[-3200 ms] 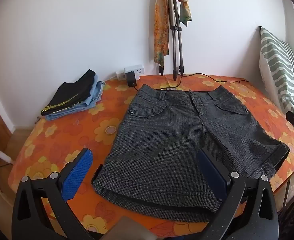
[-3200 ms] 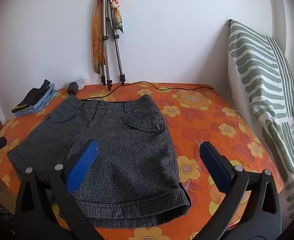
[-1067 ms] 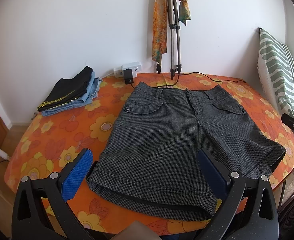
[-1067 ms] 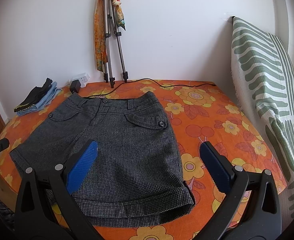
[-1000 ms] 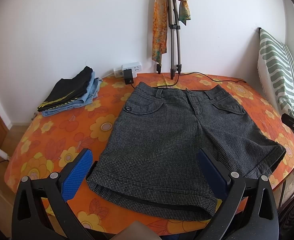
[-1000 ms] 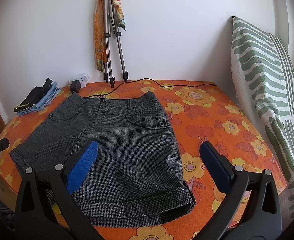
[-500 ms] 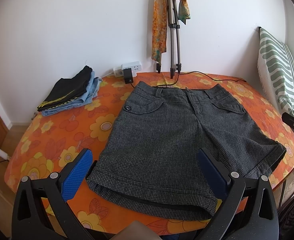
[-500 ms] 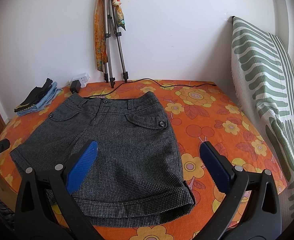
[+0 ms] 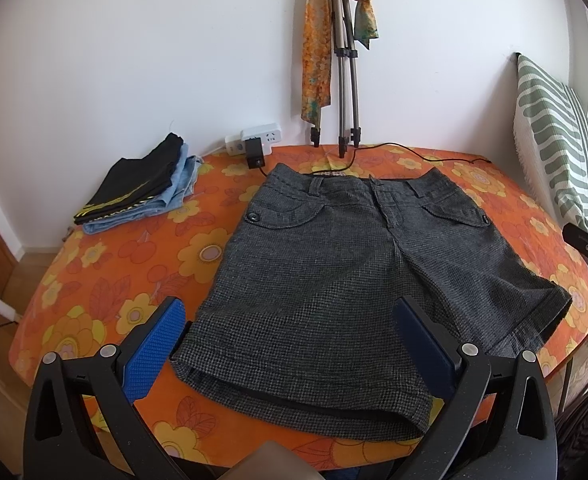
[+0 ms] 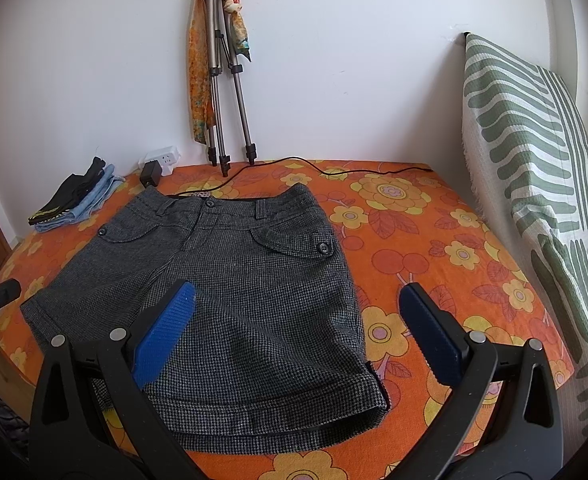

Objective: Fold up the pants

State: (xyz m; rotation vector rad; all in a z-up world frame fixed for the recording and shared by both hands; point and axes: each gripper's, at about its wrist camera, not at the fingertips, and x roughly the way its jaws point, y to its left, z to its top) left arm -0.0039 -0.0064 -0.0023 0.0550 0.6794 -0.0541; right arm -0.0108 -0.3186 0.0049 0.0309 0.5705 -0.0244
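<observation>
**Both grippers poised over flat shorts, fold not begun**

The left gripper (image 9: 290,344) has its blue pads spread wide with nothing between them, hanging above the near hem of one leg. The right gripper (image 10: 294,332) is likewise spread and empty over the other leg's hem. The grey houndstooth shorts (image 9: 358,280) lie flat and face up on the orange floral tablecloth (image 9: 134,280), waistband toward the wall.

The first step is probably a lengthwise fold, one leg over the other. To do it well, each gripper should pinch both cloth layers at one outer side seam, near hem and near waistband, and carry them across level so the hems line up.

The hems lie close to the table's near edge, so a dragged cloth could slip off. Bare cloth lies on both sides; the stack of folded clothes (image 9: 142,188), power strip (image 9: 254,140) and tripod (image 9: 346,60) stand well apart.
</observation>
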